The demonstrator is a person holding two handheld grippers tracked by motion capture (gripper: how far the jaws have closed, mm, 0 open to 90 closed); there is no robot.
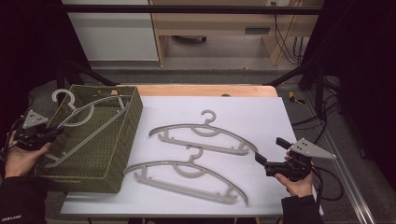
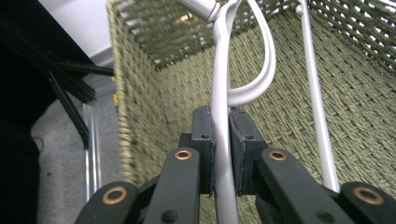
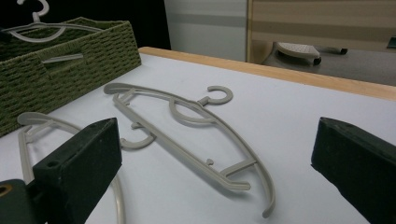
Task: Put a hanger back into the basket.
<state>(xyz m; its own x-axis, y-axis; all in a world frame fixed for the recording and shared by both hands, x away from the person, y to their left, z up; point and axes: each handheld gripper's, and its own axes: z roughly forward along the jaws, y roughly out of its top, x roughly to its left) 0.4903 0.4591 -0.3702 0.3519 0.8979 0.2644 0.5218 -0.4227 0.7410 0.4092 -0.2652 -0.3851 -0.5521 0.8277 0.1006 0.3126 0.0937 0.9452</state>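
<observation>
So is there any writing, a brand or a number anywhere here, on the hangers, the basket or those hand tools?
None that can be read.
Sleeve cuff, high view: a small pale mark, too small and blurred to read.
Hangers, green basket and white table: no print to be seen.
Left gripper, shut on a hanger, and right gripper: plain black, no label.

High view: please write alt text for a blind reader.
The left tongs hold a grey hanger in a green woven basket. Two more hangers lie on the white table, near the open right tongs.
</observation>
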